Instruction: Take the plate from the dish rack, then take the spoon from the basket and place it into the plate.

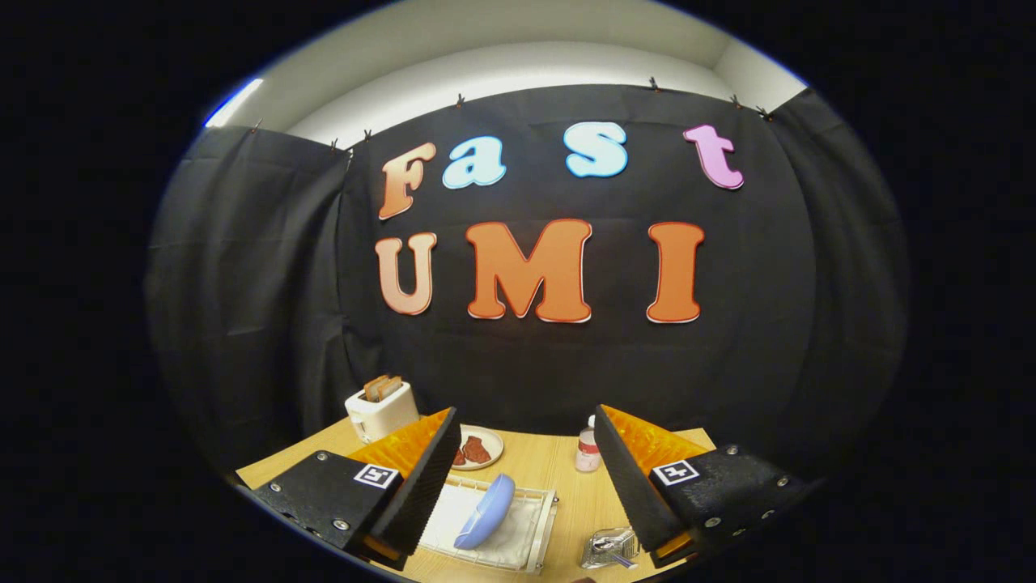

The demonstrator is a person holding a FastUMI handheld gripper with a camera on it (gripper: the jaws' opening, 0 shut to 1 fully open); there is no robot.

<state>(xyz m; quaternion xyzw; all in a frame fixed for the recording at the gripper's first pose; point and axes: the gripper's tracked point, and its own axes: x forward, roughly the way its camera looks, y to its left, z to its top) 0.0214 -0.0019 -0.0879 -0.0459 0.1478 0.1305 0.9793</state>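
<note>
Gripper view: gripper held high above table, fingers spread wide, nothing between them; looks like the pre-approach pose, task apparently not started

Blue plate standing on edge, tilted, in white wire rack, just ahead of and between the fingers, closer to the left one. Upright on its rim because the rack props it, so the exposed upper edge is the obvious pinch point. Smooth, glossy, shallow, oval from this angle; probably slippery under the pads, judging by the sheen

Basket sitting near the right finger, beside the rack but apart from it; small, metallic, something thin with a bluish handle inside, likely the spoon, too small to confirm

Beyond the fingers: white toaster with toast sticking up, small dish with reddish-brown pieces, small bottle; all well clear of the rack, not in the way

Wide opening fits a plate-rim grab; descent toward the rack needed first
</note>
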